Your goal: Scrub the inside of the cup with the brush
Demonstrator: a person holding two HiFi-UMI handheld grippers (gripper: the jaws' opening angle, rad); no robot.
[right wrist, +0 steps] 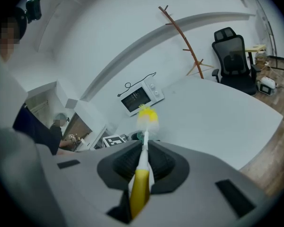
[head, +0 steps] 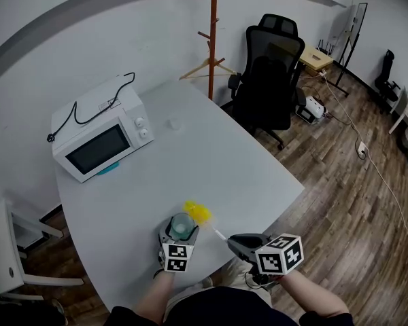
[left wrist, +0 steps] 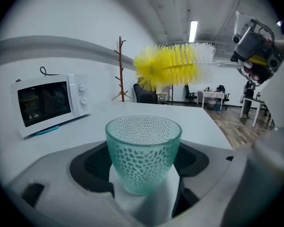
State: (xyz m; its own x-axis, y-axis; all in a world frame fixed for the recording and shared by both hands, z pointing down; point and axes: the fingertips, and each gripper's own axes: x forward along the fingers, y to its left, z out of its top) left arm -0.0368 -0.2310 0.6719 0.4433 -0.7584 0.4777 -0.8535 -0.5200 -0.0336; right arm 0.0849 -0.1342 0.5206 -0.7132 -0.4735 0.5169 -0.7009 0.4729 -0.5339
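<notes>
Cup of dimpled teal glass [left wrist: 143, 150]: upright, pinched at its base by my left claw [left wrist: 143, 193] above the white table [head: 211, 161]; rigid, slick, breakable, so grip low, gently. Yellow-bristled brush [left wrist: 168, 65]: light, springy, handle clamped in my right claw [right wrist: 142, 171], head just over the rim

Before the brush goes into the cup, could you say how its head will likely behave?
The bottle brush bristles look fine and splayed, so they are probably soft and yielding. Its thin white stem may flex, since it is held far back.
</notes>
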